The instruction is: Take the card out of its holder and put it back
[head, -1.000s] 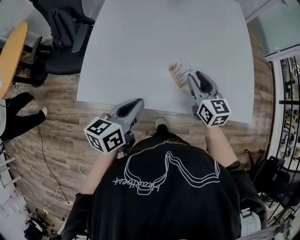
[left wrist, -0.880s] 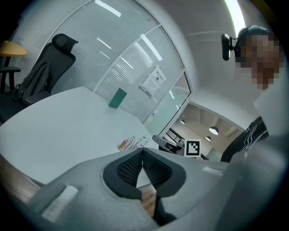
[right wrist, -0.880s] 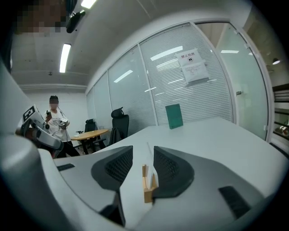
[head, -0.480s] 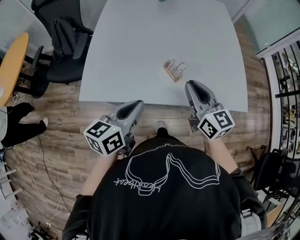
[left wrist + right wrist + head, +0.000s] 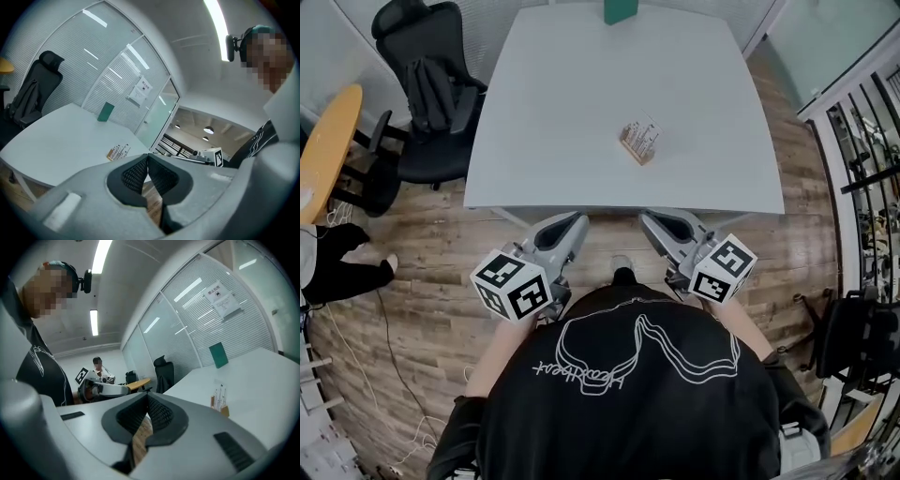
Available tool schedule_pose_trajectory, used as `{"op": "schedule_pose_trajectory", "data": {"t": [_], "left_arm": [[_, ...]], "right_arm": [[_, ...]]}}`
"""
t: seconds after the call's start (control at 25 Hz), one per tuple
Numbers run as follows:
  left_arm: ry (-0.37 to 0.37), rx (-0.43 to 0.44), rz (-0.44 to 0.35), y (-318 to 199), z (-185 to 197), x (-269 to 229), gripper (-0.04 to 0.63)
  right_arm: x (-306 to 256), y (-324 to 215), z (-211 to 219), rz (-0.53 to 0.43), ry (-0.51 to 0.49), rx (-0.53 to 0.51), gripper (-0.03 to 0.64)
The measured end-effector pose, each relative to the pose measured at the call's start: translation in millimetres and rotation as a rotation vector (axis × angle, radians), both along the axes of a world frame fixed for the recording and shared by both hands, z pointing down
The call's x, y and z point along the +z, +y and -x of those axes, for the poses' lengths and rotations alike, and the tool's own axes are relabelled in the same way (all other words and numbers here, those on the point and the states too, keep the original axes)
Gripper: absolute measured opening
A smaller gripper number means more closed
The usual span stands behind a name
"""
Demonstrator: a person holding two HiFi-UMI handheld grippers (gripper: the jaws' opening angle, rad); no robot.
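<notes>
Head view: left claw [image 5: 577,219] closed, right claw [image 5: 651,218] just closed, both empty; card [image 5: 645,132] in holder [image 5: 634,150] on table [image 5: 553,103]

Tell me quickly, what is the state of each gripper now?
Left gripper: closed, holding nothing.
Right gripper: jaws have just closed, nothing between them.
</notes>
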State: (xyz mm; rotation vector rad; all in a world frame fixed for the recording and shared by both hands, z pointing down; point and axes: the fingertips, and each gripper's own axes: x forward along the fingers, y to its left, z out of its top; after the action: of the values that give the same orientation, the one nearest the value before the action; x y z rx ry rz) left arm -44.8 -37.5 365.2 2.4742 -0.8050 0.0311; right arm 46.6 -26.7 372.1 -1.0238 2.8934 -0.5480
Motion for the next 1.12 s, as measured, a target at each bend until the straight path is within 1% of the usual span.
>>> {"op": "schedule_pose_trajectory", "data": {"t": [0.12, 0.28, 0.48, 0.76, 0.96, 1.12], "left_arm": [[0.005, 0.015, -0.017, 10, -4, -8, 0.014], [0.008, 0.031, -0.047, 18, -5, -19, 0.014], [0.015, 0.039, -0.08, 32, -1, -28, 0.014], [0.022, 0.031, -0.066, 30, 5, -23, 0.014], [0.03, 0.047, -0.063, 39, 5, -17, 0.014], [0.023, 0.054, -0.078, 44, 4, -14, 0.014]], "right_arm": [[0, 17, 4, 0.028, -0.025, -0.02, 0.009], [-9, 24, 6, 0.043, -0.077, -0.027, 0.009], [-15, 35, 13, 0.016, -0.055, -0.027, 0.008], [-5, 36, 16, 0.045, -0.074, -0.019, 0.008], [5, 40, 20, 0.093, -0.125, -0.004, 0.008], [9, 40, 25, 0.102, -0.123, -0.023, 0.009]]}}
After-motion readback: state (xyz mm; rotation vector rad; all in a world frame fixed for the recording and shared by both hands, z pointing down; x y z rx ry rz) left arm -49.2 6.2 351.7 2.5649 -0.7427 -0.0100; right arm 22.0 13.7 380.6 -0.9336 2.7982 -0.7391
